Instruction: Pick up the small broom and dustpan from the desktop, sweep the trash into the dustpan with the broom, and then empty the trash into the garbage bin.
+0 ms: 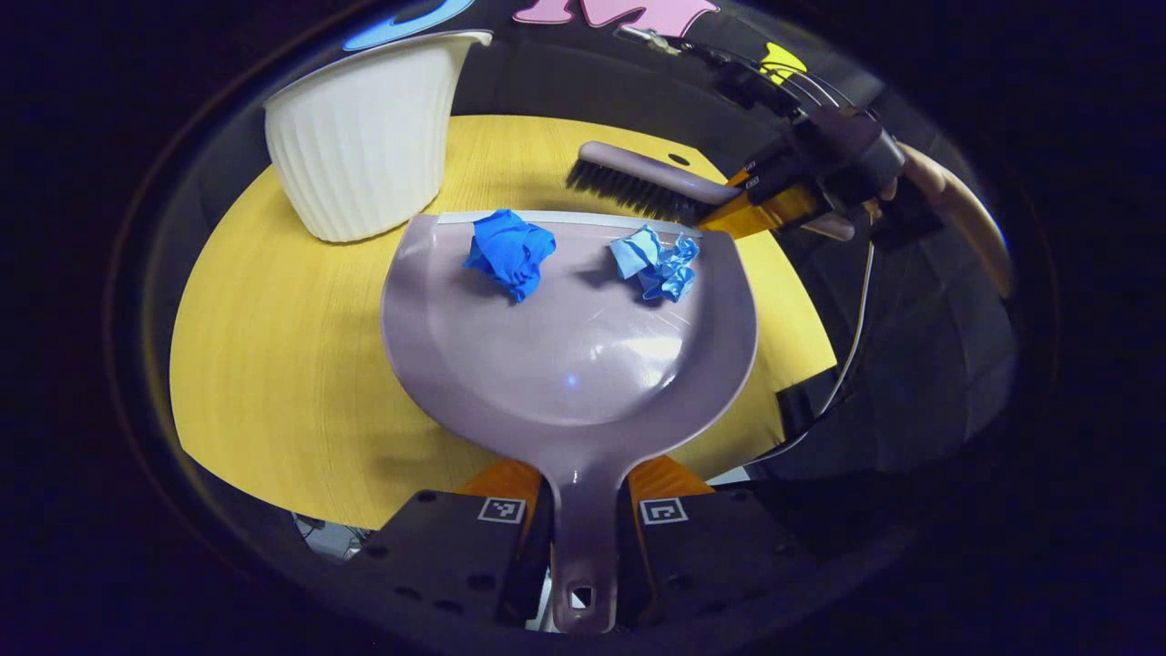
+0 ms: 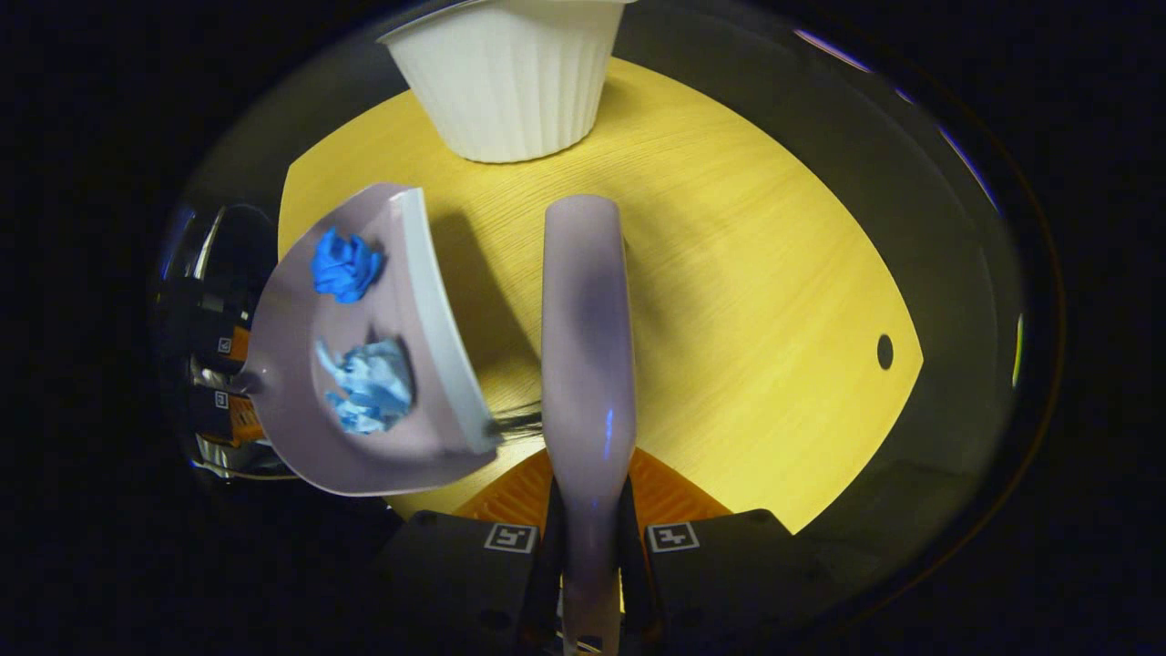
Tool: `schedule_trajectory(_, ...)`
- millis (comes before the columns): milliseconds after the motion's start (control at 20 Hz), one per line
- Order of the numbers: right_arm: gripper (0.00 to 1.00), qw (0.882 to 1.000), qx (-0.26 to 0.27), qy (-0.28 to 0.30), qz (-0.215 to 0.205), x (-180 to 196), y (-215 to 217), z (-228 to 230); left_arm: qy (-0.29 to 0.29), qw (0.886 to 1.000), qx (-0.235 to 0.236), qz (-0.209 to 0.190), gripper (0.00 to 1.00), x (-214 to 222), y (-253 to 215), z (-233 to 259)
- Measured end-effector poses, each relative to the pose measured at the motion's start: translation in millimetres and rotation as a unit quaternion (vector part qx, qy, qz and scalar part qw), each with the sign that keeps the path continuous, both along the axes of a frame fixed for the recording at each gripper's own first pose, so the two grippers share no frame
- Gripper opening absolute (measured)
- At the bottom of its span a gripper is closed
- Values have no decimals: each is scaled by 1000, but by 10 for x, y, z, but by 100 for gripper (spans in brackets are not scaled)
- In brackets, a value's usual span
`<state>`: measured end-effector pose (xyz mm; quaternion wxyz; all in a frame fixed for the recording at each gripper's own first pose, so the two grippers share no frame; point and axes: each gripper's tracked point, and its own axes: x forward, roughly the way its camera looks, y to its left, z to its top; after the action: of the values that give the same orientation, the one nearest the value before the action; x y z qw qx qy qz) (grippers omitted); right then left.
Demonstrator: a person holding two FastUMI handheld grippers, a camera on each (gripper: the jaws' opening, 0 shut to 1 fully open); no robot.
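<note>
Dustpan [image 1: 583, 364] handle in left tool [image 1: 583, 510], lip facing bin [image 1: 364, 137]

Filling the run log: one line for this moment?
left claw: holds dustpan | right claw: holds broom | two paper wads in pan | bin: pending

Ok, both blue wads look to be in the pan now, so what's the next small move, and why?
Probably lift the dustpan level with the left gripper and carry it toward the white bin. Both blue paper wads lie inside the pan near its front lip, so keep that lip from dipping. The broom sits just past the lip and no trash shows on the desktop.
</note>
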<state>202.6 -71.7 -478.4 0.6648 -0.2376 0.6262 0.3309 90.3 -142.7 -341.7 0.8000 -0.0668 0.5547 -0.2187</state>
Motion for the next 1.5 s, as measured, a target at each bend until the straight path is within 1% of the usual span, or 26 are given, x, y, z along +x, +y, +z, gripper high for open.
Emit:
schedule_trajectory(50, 30, 1000, 0, -1, -11, -17, -26, -23, -9, 1000, 6, 11, 30, 26, 99, 61)
schedule_trajectory(150, 30, 999, 5, 4, -33, -77, -69, -125, -26, 998, 16, 53, 29, 172, 355, 263)
schedule_trajectory(200, 30, 999, 15, 6, -49, -62, -43, -118, -32, 997, 16, 72, 29, 229, 542, 427)
schedule_trajectory(250, 30, 997, 28, 10, -67, -77, -25, -123, -42, 995, 23, 88, 31, 264, 727, 644)
schedule_trajectory(300, 30, 995, 42, 16, -84, -78, -29, -123, -55, 993, 39, 100, 29, 285, 993, 930)
schedule_trajectory(350, 30, 993, 55, 21, -97, -71, -24, -122, -69, 990, 57, 108, 31, 359, 1251, 1186)
schedule_trajectory(450, 30, 990, 78, 32, -116, -64, -3, -97, -82, 986, 89, 115, 29, 525, 1520, 1606)
schedule_trajectory(550, 30, 986, 102, 31, -125, -75, -7, -106, -89, 982, 116, 116, 29, 800, 1771, 1882)
schedule_trajectory(600, 30, 985, 111, 29, -128, -89, -7, -115, -90, 981, 127, 117, 29, 1020, 1902, 1977)
schedule_trajectory(700, 30, 980, 131, 31, -144, -96, 29, -87, -86, 980, 148, 106, 29, 1370, 2159, 2106)
schedule_trajectory(800, 30, 972, 154, 43, -169, -93, 63, -48, -71, 975, 196, 74, 29, 1716, 2365, 2183)
schedule_trajectory(900, 30, 970, 155, 40, -181, -117, 67, -74, -52, 966, 250, 25, 29, 2081, 2516, 2237)
schedule_trajectory(1000, 30, 972, 143, 46, -182, -174, 68, -65, -26, 963, 269, -14, 29, 2401, 2424, 2178)
schedule_trajectory(1050, 30, 970, 146, 47, -190, -164, 104, -64, -15, 958, 284, -33, 29, 2550, 2422, 2120)
schedule_trajectory(1100, 30, 965, 156, 56, -203, -185, 144, -53, -5, 947, 316, -59, 29, 2694, 2448, 2088)
schedule_trajectory(1150, 30, 958, 171, 71, -218, -222, 206, -28, -5, 929, 359, -89, 29, 2825, 2500, 2063)
schedule_trajectory(1200, 30, 952, 186, 88, -228, -283, 262, -4, -11, 906, 407, -120, 29, 2961, 2542, 2078)
schedule_trajectory(1250, 30, 948, 193, 107, -231, -341, 299, -13, -18, 881, 447, -154, 29, 3010, 2575, 2154)
schedule_trajectory(1300, 30, 948, 189, 119, -227, -415, 309, -43, -27, 857, 481, -180, 29, 3023, 2562, 2291)
schedule_trajectory(1350, 30, 950, 186, 116, -224, -433, 300, -82, -39, 840, 503, -198, 29, 3059, 2571, 2256)
schedule_trajectory(1450, 30, 950, 183, 123, -220, -500, 288, -116, -42, 820, 527, -218, 29, 3062, 2618, 2271)
schedule_trajectory(1500, 30, 949, 185, 125, -222, -504, 281, -120, -43, 808, 541, -227, 29, 3060, 2646, 2263)
